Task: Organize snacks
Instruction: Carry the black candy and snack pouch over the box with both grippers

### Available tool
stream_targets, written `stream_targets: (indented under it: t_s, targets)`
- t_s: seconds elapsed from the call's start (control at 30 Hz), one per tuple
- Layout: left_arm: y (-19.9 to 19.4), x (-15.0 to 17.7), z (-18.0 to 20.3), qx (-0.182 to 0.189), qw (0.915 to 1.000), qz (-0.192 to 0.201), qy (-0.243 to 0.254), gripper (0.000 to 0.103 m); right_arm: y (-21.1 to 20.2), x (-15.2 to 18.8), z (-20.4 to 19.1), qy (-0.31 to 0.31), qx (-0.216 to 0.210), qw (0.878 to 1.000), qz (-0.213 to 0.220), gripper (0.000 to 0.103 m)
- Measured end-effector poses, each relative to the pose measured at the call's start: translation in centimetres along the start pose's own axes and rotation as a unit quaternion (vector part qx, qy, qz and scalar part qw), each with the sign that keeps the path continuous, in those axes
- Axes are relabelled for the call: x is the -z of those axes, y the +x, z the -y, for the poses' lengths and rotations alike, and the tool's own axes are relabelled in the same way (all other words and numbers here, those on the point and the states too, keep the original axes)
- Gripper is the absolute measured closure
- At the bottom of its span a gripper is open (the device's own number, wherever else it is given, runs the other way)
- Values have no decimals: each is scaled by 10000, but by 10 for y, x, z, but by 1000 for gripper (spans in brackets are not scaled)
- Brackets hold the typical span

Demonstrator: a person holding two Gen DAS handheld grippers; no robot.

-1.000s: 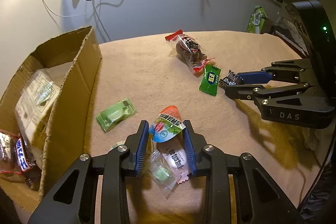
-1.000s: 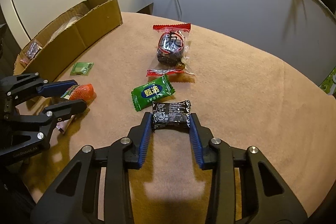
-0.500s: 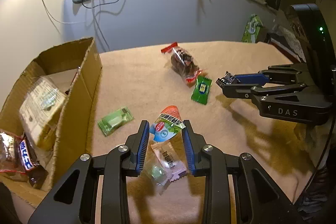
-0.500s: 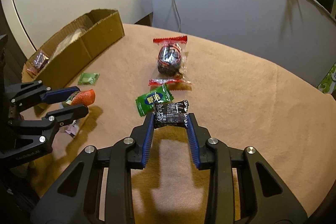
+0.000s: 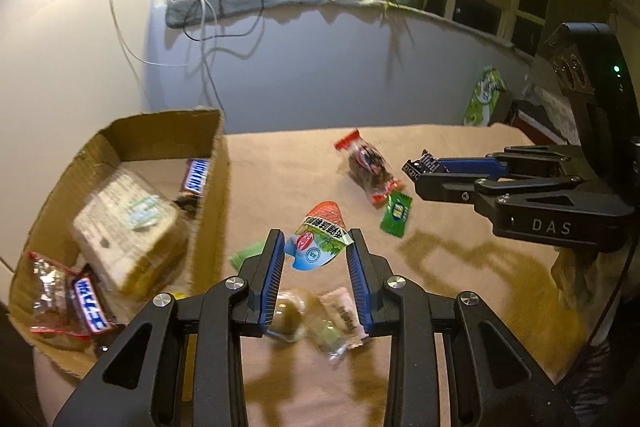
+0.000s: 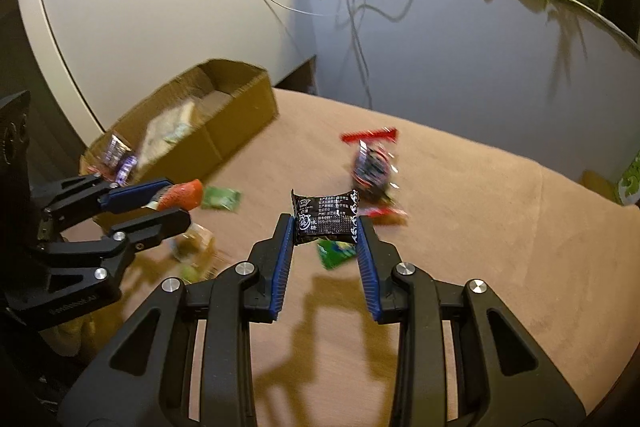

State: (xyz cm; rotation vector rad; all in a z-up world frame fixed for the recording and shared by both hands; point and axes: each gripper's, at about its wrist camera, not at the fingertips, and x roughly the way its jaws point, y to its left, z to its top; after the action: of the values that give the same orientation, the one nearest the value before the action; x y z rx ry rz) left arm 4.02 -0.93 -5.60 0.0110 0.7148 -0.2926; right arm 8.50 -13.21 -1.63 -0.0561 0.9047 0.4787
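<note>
My left gripper (image 5: 316, 247) is shut on a red, blue and white snack packet (image 5: 320, 239) and holds it above the tan tablecloth (image 5: 460, 291). In the right wrist view that same gripper (image 6: 172, 205) shows at the left with the packet's red tip (image 6: 184, 194) sticking out. My right gripper (image 6: 325, 227) is shut on a black candy packet (image 6: 326, 215), also lifted off the cloth; the left wrist view shows it (image 5: 420, 169) at the right. The open cardboard box (image 5: 216, 187) stands to the left with several snacks inside.
On the cloth lie a clear red-ended bag of dark snacks (image 5: 366, 171), a green candy (image 5: 396, 213), a pale green packet (image 5: 248, 253) and a few small wrapped sweets (image 5: 332, 323) under the left gripper. A wall, window ledge and cables stand behind.
Both grippers have risen off the cloth with their packets. The views tilted up, and the box's inside and the window now show more.
</note>
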Motion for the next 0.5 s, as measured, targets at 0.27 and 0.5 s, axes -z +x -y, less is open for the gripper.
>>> stream_targets:
  t_s: [0.27, 0.5]
  targets:
    - [-22, -4, -29, -147, 9990, 268, -320, 73, 1, -21, -41, -197, -254, 9994, 163, 71]
    - [-41, -7, -60, -397, 9962, 511, -585, 73, 8, -36, -71, -281, -474, 9982, 228, 71]
